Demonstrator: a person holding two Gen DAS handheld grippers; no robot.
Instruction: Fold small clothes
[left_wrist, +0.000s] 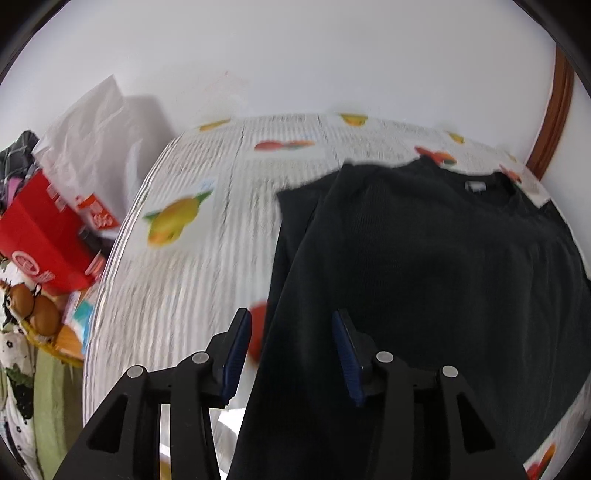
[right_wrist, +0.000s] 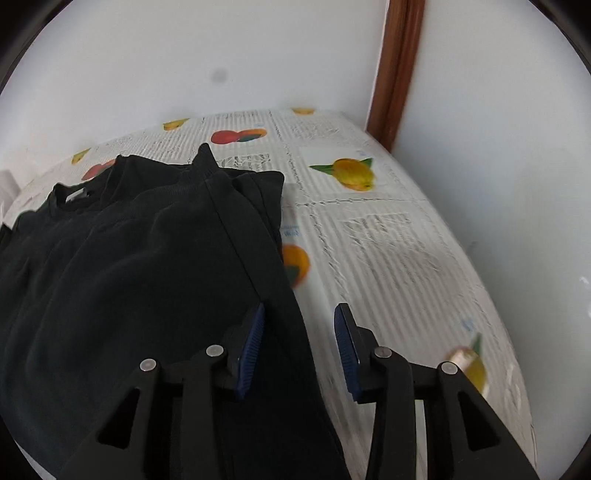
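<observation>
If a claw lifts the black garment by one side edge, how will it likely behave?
The black garment will probably flop and drape, since it already lies in soft folds with its side panels doubled over. It looks light, a thin knit. It may drag across the fruit-print tablecloth rather than lift whole. Both the left claw and the right claw are open.
</observation>
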